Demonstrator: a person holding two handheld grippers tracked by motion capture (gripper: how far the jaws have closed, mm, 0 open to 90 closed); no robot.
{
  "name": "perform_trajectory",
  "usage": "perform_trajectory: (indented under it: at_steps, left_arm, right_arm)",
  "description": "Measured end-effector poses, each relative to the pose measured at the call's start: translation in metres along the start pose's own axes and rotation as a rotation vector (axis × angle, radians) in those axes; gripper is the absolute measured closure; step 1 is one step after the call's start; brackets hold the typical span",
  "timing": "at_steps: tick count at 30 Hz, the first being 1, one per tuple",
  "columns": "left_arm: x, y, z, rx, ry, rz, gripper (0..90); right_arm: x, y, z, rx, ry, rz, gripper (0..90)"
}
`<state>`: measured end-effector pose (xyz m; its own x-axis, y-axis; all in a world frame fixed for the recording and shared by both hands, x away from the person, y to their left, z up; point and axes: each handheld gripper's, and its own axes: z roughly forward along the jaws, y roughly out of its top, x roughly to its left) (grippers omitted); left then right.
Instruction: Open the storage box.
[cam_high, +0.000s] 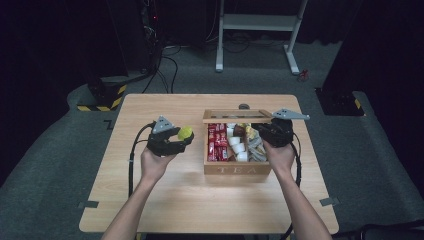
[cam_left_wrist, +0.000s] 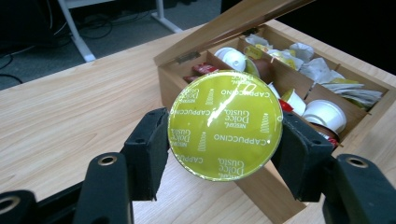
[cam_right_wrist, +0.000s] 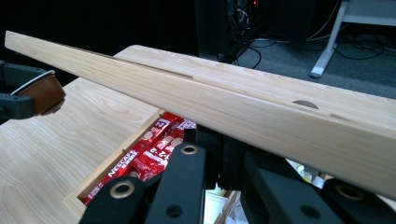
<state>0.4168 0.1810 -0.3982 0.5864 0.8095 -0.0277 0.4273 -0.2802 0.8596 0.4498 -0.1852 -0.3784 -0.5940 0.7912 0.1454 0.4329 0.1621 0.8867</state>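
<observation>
The left gripper (cam_high: 176, 140) pinches a yellow-lidded cappuccino capsule (cam_left_wrist: 226, 124) by its rim, foil face toward its camera, held above the surface (cam_high: 150, 195) just left of the open tea box (cam_high: 237, 170). The right gripper (cam_high: 274, 131), jaws pressed together, props up the box's lid (cam_right_wrist: 224, 100). The box lies to the capsule's right, so the left hand is the nearer one to any compartment.

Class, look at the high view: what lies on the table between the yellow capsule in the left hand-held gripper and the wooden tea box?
Nothing: between the yellow capsule and the wooden tea box, the high view shows a bare strip of table.
</observation>
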Motion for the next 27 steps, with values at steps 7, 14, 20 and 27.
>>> perform_trajectory:
  at_steps: [7, 14, 20, 27]
  left_arm:
    - [0.009, -0.006, -0.001, 0.011, 0.033, -0.014, 40.3]
    - [0.016, -0.015, 0.001, 0.028, 0.079, -0.029, 40.2]
    - [0.021, -0.025, 0.004, 0.051, 0.099, -0.042, 40.2]
    - [0.027, -0.036, 0.010, 0.088, 0.122, -0.047, 40.2]
  right_arm:
    - [0.000, -0.003, -0.001, 0.003, 0.006, -0.005, 89.2]
    - [0.000, -0.006, -0.002, 0.007, 0.014, 0.009, 89.0]
    - [0.000, -0.007, -0.004, 0.012, 0.011, 0.006, 89.1]
    - [0.000, -0.010, -0.005, 0.011, 0.009, 0.008, 89.8]
